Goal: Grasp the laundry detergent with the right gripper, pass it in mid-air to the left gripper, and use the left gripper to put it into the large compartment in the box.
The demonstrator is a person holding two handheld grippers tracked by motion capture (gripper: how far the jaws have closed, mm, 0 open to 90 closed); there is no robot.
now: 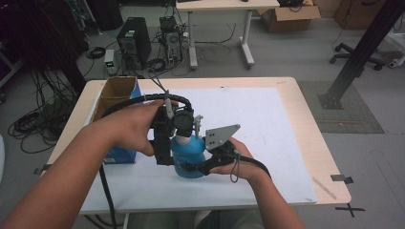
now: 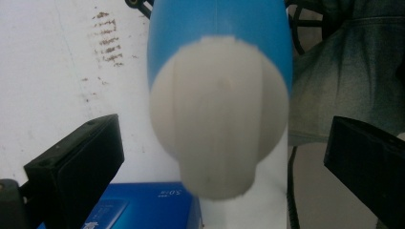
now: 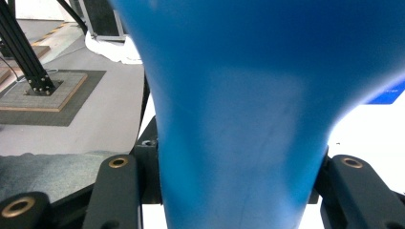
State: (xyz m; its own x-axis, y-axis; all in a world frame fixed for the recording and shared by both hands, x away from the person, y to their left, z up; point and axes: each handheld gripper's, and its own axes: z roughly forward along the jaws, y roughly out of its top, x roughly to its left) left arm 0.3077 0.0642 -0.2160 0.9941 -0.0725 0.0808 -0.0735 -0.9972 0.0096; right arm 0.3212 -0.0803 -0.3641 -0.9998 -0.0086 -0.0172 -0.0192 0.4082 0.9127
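Observation:
A blue spray bottle (image 1: 187, 160) with a pale spray head (image 1: 197, 125) stands over the white mat, near the table's front. In the right gripper view, my right gripper (image 3: 234, 191) is shut on the bottle (image 3: 248, 109), its jaws pressing the narrow blue waist from both sides. In the high view the right gripper (image 1: 210, 162) holds it from the right. My left gripper (image 1: 167, 143) is at the bottle's top left. In the left gripper view its jaws stand wide apart, open, on either side of the rounded pale head (image 2: 219, 119) without touching it.
A blue carton with an open cardboard top (image 1: 117, 98) stands at the mat's left edge, just behind the left hand; it also shows low down as the carton (image 2: 143, 207). The white mat (image 1: 258, 124) covers most of the wooden table (image 1: 313, 143). The person's jeans (image 2: 348, 62) are close by.

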